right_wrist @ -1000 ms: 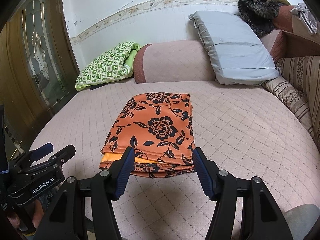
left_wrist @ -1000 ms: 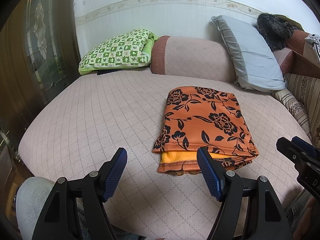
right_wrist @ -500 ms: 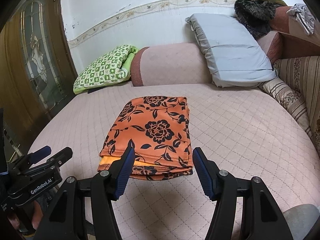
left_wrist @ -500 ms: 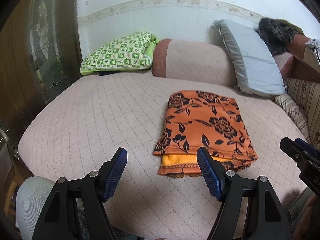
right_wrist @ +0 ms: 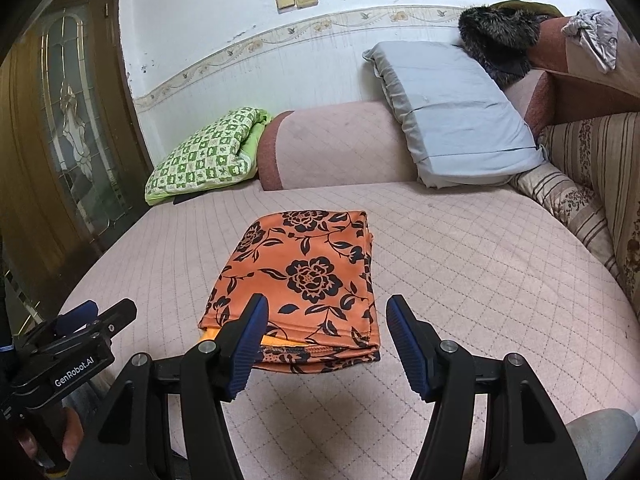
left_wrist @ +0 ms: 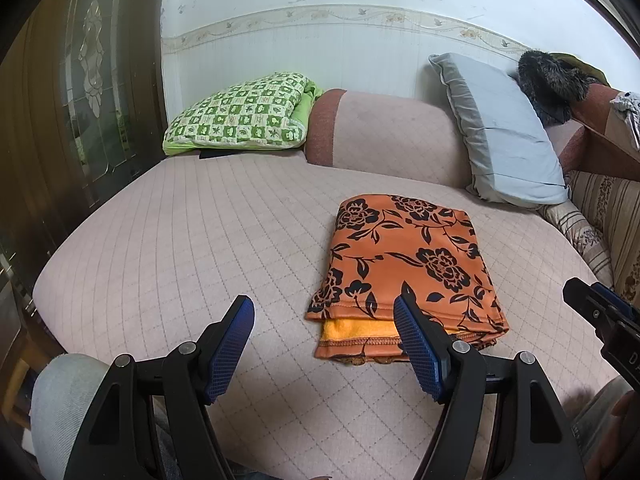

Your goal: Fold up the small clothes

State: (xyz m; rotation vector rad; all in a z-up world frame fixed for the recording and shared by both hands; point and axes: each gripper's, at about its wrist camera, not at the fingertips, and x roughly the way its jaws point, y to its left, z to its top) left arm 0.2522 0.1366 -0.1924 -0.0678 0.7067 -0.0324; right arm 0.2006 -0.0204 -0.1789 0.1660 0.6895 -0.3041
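An orange garment with a black flower print [left_wrist: 408, 264] [right_wrist: 304, 276] lies folded into a neat rectangle on the pink quilted bed [left_wrist: 200, 240] [right_wrist: 480, 264]; a yellow inner layer shows at its near edge. My left gripper [left_wrist: 324, 328] hovers open in front of the garment's near left corner, with nothing between its blue pads. Over the garment's near edge my right gripper [right_wrist: 324, 328] also stands open, clear of the cloth. Each gripper shows at the edge of the other's view, the right one [left_wrist: 600, 320] and the left one [right_wrist: 80, 336].
At the back of the bed are a green checked pillow [left_wrist: 240, 116], a pink bolster [left_wrist: 392, 136] and a grey pillow [left_wrist: 504, 136]. A striped cushion [right_wrist: 568, 200] lines the right side. A dark wooden door with glass [left_wrist: 80, 100] stands left. A person's knee [left_wrist: 60, 400] is at the near edge.
Both views have tilted up a little, so the garment sits slightly lower and farther in the frames. The garment itself has not moved and both grippers stay open.
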